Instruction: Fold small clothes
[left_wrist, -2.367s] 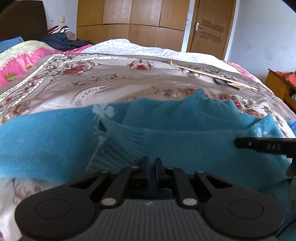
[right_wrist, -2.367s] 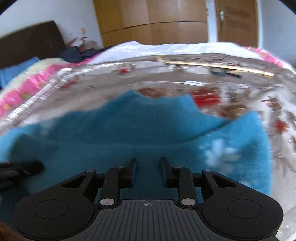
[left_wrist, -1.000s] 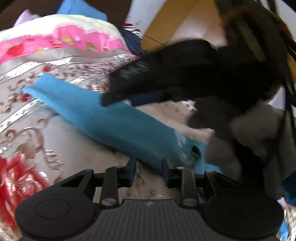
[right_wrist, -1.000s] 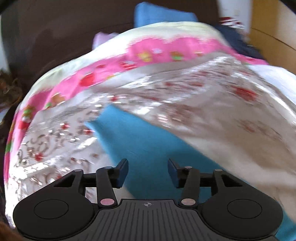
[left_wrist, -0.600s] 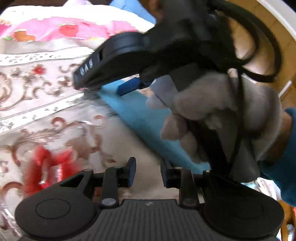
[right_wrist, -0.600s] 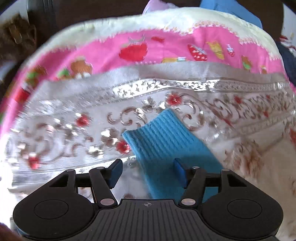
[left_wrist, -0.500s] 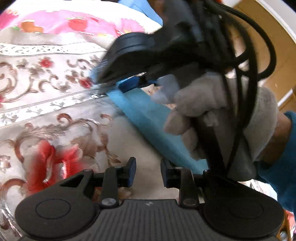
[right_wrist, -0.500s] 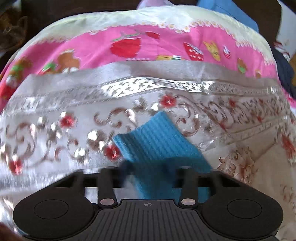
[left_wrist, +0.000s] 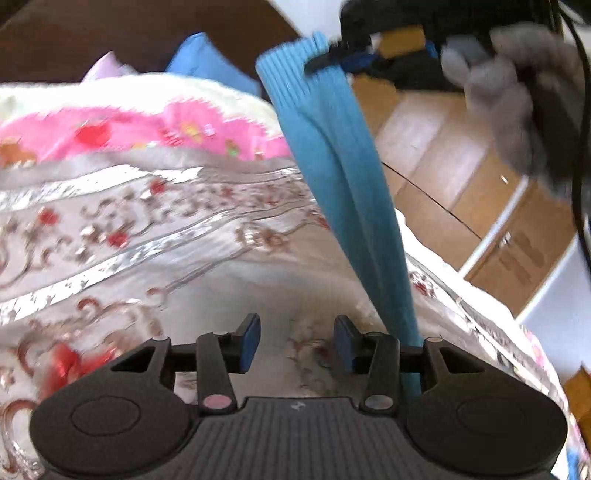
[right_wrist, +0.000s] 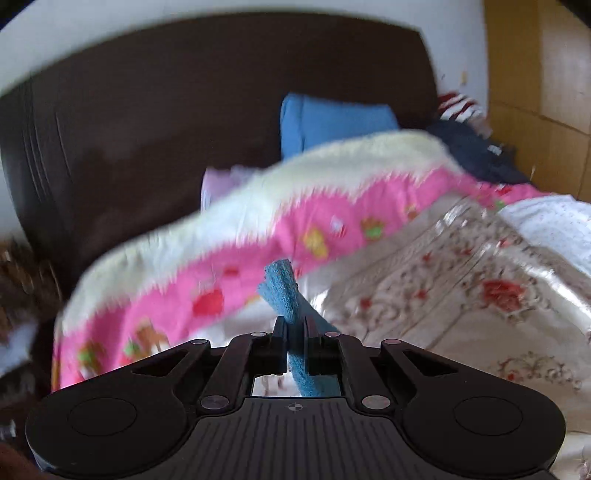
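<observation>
sleeve (right_wrist: 286, 295) pinched edge-on, gloved hand (left_wrist: 517, 92) (left view)

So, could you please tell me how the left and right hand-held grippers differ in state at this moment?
The left hand-held gripper is open, its jaws having just widened, with only bedspread between them; the right hand-held gripper is shut on the blue sleeve cuff. The left sits low over the bed; the right holds the sleeve raised above it. Both are black with the same build.

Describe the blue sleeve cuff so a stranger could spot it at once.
Look above the floral bedspread in front of the dark headboard. A teal knitted sleeve rises off it, and its ribbed cuff is pinched in the right gripper, the only cloth lifted off the bed.
</observation>
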